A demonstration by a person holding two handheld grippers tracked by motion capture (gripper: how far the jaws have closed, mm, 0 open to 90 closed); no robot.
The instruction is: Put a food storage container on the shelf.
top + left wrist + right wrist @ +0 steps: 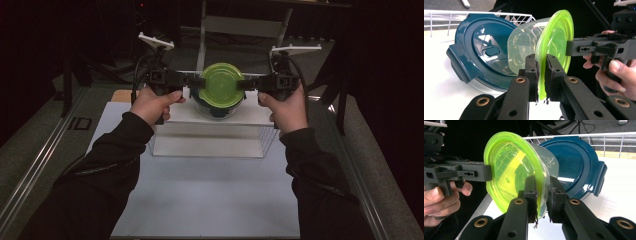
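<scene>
A clear plastic tub point(522, 47) with a lime-green lid point(221, 85) hangs in the air, tipped so the lid faces the high camera. My left gripper point(201, 82) is shut on the lid's left rim, and in the left gripper view its jaws point(541, 62) pinch the green edge point(555, 37). My right gripper point(241, 84) is shut on the opposite rim, with its jaws point(542, 185) pressing the lid point(509, 167). Each gripper view also shows the other gripper on the far rim. Just under the tub sits a container with a dark teal lid point(484, 50), also visible in the right gripper view point(574, 165).
The teal-lidded container point(218, 111) rests on a white platform inside a white wire basket point(210, 142) at the back of the white table mat point(210, 195). Wire basket walls point(604, 140) rise behind it. Dark stands and cables lie beyond the table.
</scene>
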